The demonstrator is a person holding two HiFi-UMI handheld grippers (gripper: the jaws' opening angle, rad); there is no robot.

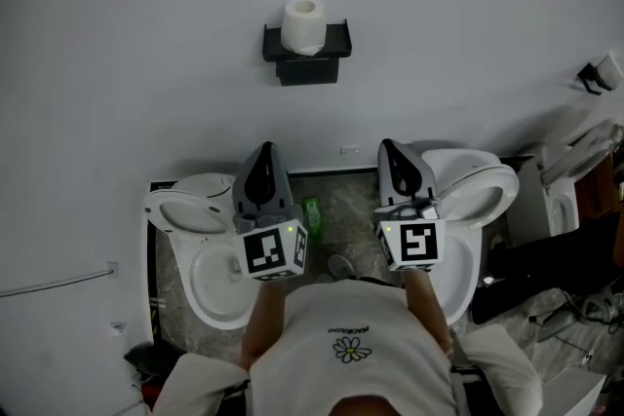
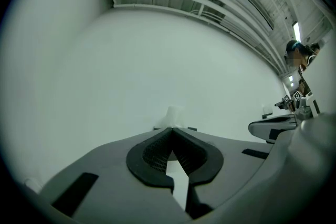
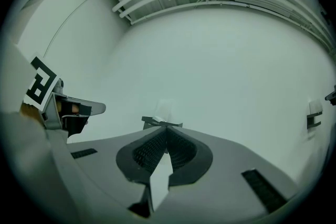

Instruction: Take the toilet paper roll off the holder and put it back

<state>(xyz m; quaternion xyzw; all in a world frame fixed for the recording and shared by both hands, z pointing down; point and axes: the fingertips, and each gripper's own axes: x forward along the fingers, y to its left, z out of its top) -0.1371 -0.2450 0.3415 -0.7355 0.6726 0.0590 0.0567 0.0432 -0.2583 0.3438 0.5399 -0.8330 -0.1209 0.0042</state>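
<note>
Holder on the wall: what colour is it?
The holder is black, under a white roll; the head view shows it best.

The toilet paper roll [image 1: 304, 22] is soft, matt white paper. It sits on a matt black holder [image 1: 306, 54] on the far wall [image 1: 146, 34], which is smooth, matt white. The left toilet bowl [image 1: 200, 302] and right toilet bowl [image 1: 478, 195] are glossy white ceramic. The floor [image 1: 356, 205] between them looks like veined grey stone. The left gripper [image 2: 171, 129] and right gripper [image 3: 166, 126] have matt grey plastic shells and black ridged pads [image 2: 155, 152]. The near shirt [image 1: 351, 346] is white cloth.
</note>
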